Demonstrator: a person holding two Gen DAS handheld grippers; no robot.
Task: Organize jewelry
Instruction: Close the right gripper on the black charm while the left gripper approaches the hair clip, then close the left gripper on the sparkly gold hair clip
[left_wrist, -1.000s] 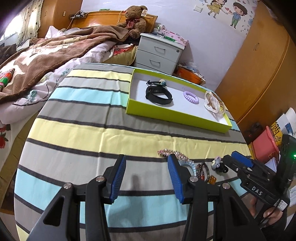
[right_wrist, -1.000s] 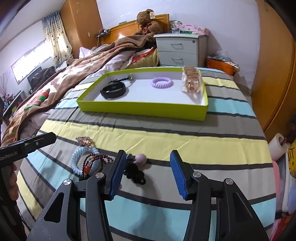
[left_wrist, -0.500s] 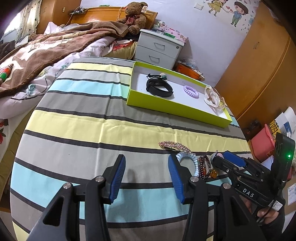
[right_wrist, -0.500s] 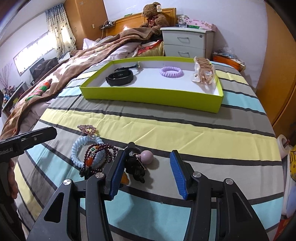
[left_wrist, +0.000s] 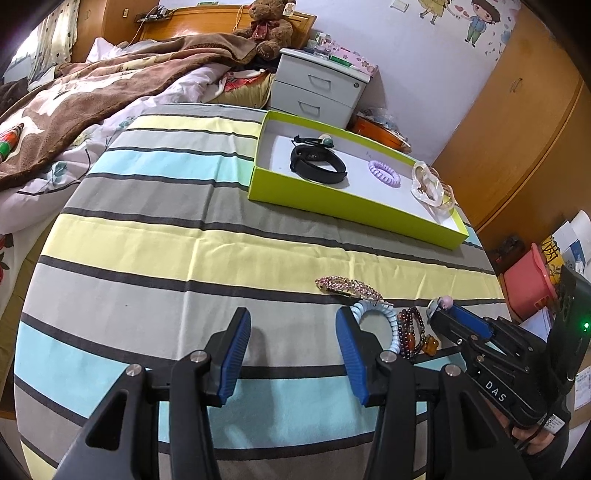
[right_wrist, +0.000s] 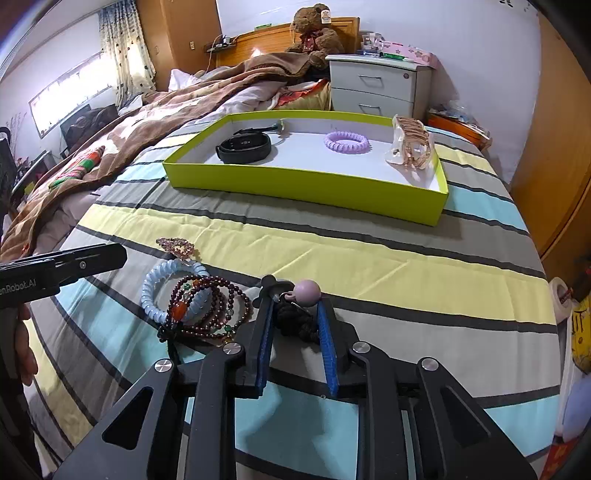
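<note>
The black hair tie (right_wrist: 295, 321), a knotted cord with a mauve ball (right_wrist: 308, 291) at its far end, lies on the striped cloth (right_wrist: 369, 266) near its front edge. The right gripper (right_wrist: 295, 325) has just been closing, and its blue pads now sit against both sides of the knot, grasping it. Just left of it lie dark red beads (right_wrist: 218, 306) looped over a pale blue coil bracelet (right_wrist: 162, 291), with a glittering clip (right_wrist: 177, 246) beyond them.

The left gripper (left_wrist: 291, 354) hangs released over bare cloth, nothing between its pads; its right finger stands just beside the coil bracelet (left_wrist: 388, 321).

A broad run of open cloth separates this cluster from the lime tray (right_wrist: 306, 182), which sits well back, close to the cloth's far and right edges. The left half of the cloth is bare out to the bed (left_wrist: 74, 103).

In the tray, a black band (right_wrist: 243, 146) lies at the left, a purple coil (right_wrist: 346, 142) in the middle and a clear claw clip (right_wrist: 408, 146) in the right corner.

Only the right view shows the grip; in the left view the right gripper (left_wrist: 443, 314) hides the tie, and only the ball (left_wrist: 445, 302) peeks out. The left view shows a pink bin (left_wrist: 528, 280) off the cloth's right edge.
</note>
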